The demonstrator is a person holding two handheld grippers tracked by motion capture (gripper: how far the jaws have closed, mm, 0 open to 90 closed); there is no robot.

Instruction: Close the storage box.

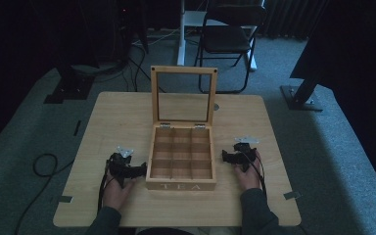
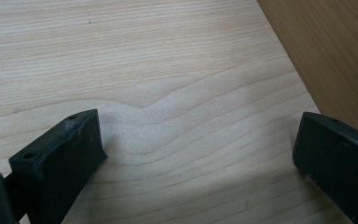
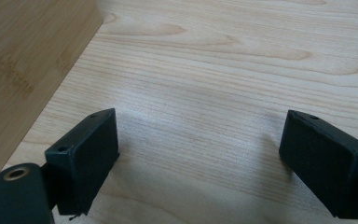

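Item: wooden tea box point(image 1: 181, 185), marked TEA on its front wall, stood at the middle of the table point(image 1: 117, 112) near the person's edge.
Lid: glass-paned lid point(image 1: 183, 71) stood upright on its hinges at the back, fully raised.
Compartments: the dividers formed a grid of cells; all looked bare, though the light was dim.
Left gripper: left gripper point(image 1: 136, 170) rested low on the table just beside the box's left wall; jaws spread wide, nothing between them but bare tabletop.
Right gripper: right gripper point(image 1: 226, 157) lay just beside the box's right wall; jaws likewise parted and grasping nothing.
Close views: the box wall point(image 2: 335, 56) showed at the edge of the left gripper view, and again point(image 3: 23, 60) in the right gripper view, each apart from the jaws.
Progress: judged early or between steps; the box was open, nothing held, no contents placed. Either filling or closing of the lid remained.
Surroundings: folding chair point(image 1: 227, 39) beyond the table.
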